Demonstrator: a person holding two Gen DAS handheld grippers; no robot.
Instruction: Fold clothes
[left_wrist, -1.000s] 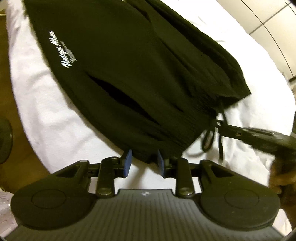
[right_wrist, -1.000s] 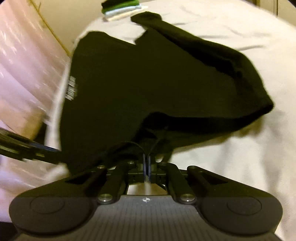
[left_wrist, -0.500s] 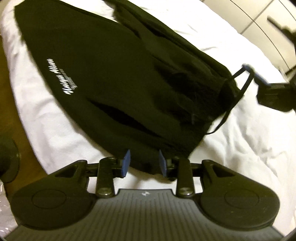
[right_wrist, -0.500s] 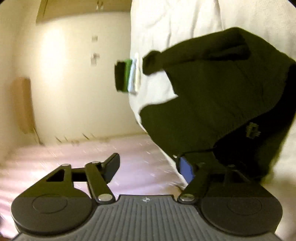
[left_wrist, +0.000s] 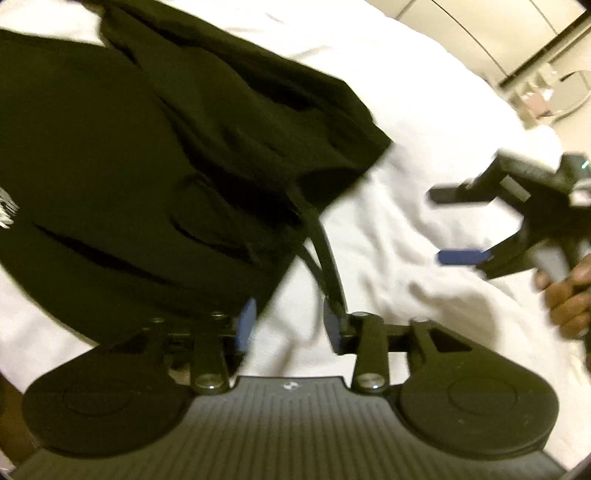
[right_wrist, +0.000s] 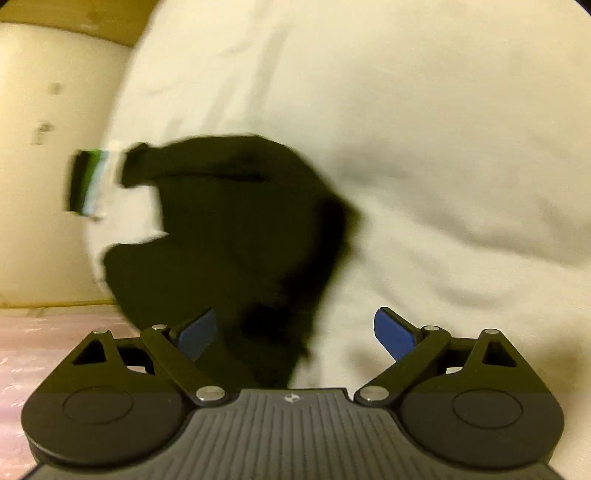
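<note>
On white bedsheet (left_wrist: 406, 155), black garment (left_wrist: 147, 155), white script lettering (left_wrist: 6, 210) unreadable

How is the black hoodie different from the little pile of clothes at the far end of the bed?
The black hoodie is big and spread out loose on the white bed; the little pile is small and neatly stacked. The hoodie is all black, with dangling drawstrings; the pile shows green and white layers as well as dark. The hoodie lies close to the camera; the pile sits by the bed's far edge. Both are clothes resting on the bed.

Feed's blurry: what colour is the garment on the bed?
Black garment with small white lettering, clearest in the left wrist view.
</note>
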